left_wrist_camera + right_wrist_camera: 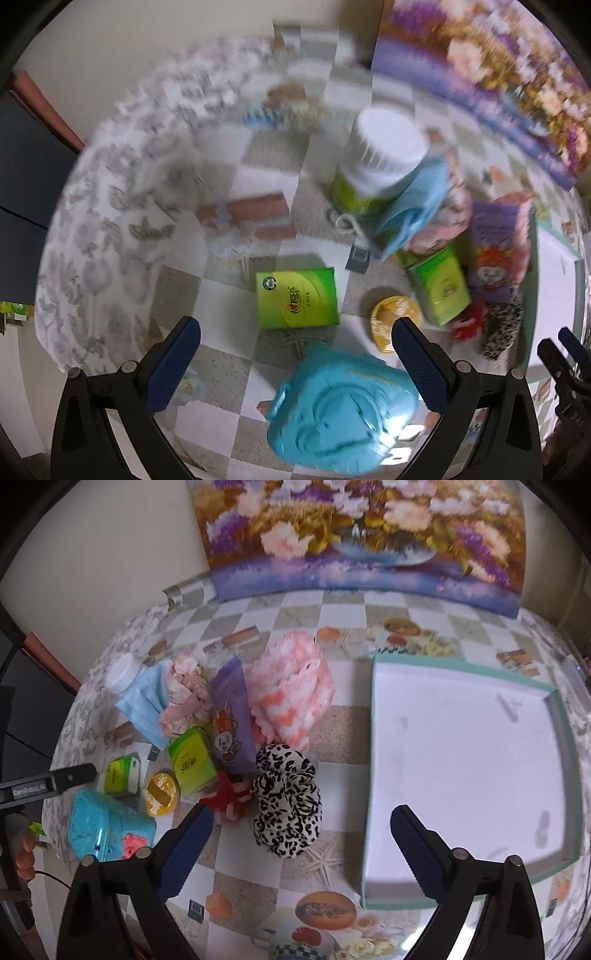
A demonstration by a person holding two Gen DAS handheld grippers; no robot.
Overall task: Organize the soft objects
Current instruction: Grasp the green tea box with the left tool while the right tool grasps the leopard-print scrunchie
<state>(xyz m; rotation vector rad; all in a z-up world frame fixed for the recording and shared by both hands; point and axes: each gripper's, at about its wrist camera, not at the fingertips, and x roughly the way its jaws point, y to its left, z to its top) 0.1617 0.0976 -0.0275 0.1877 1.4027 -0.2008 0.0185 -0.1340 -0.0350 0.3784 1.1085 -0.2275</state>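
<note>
Progress: barely started, by my reading — the white tray (465, 760) with its teal rim sits on the tabletop (343, 731) with nothing in it.
Soft things: all in the pile to the tray's left. The leopard-print scrunchie (288, 805) lies nearest the tray, the pink-and-white fluffy cloth (295, 690) behind it, the blue face mask (146, 701) and a pale pink floral scrunchie (184, 698) further left, and a red-and-pink knotted piece (229, 797) just beside the leopard one.
Not soft, likely to stay: two green boxes (192, 762), a yellow round tin (160, 788), a white-capped jar (376, 158), a blue plastic case (343, 410), a purple packet (232, 723).
Right tool (301, 830): released, jaws spread wide, grasping nothing — it hovers between the leopard scrunchie and the tray's near corner.
Left tool (295, 343): also released and empty, above the blue case and one green box; its view is motion-blurred.
Left to do: every soft item needs lifting into the tray; the leopard scrunchie looks the easiest first pick.
</note>
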